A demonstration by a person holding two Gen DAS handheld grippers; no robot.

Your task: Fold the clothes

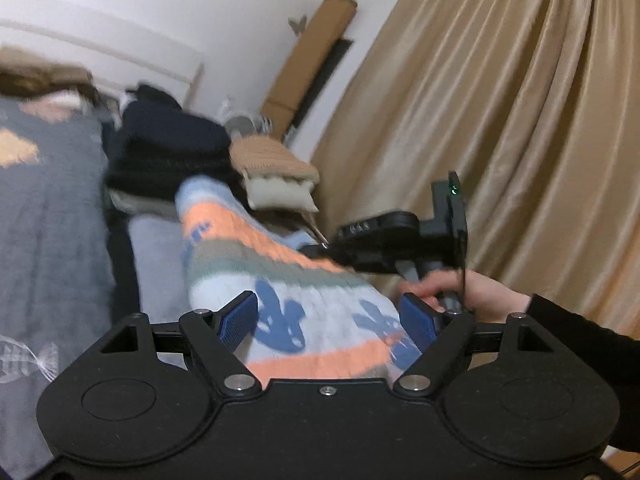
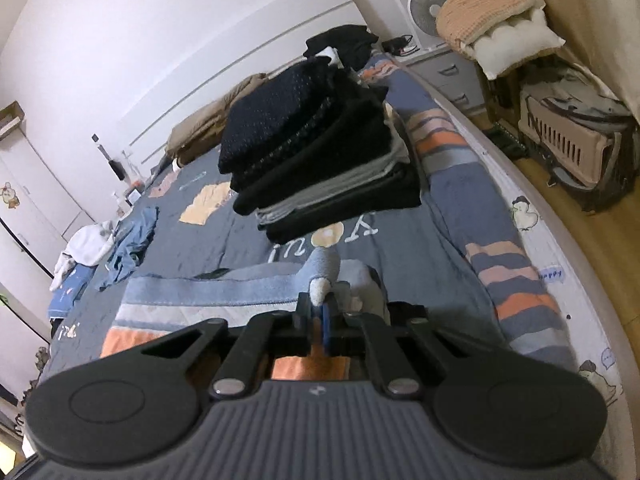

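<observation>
Here, from the left wrist, far left: grey bed cover (image 1: 48, 208) with peach patches. Next to it, a dark pile (image 1: 168, 156) of folded clothes. Blurry here. Just right of the pile, a tan blanket (image 1: 276, 160) on a white pillow (image 1: 280, 194).

In the middle, the fuzzy cloth (image 1: 280, 276), striped blue, orange and grey-green with blue shapes. Lies on the bed and runs from the pile down to the left gripper (image 1: 330, 320). Fingers spread wide, one blue pad on each side of the cloth. Cannot tell if the pads touch it.

Further right, the right gripper (image 1: 324, 248), with its tip at the far right edge of the cloth. Held by a hand (image 1: 468, 292) in a black sleeve (image 1: 580, 344). Behind all that, a tan curtain (image 1: 500, 120).

Now from the right wrist, far left: loose white clothes (image 2: 86, 246) and blue clothes (image 2: 132, 240), not folded, near the bed's far side. In the middle, the same pile, tall and neat. Just in front of it, low down, the right fingers pressed together, pinching a small fold of the fuzzy cloth. Pokes up past the tips, blue and grey. More of it, orange, under the fingers.

To the right, off the bed: fan (image 2: 426, 2), grey drawers (image 2: 452, 76), and a pet box (image 2: 568, 136) on the wood floor (image 2: 580, 248).
</observation>
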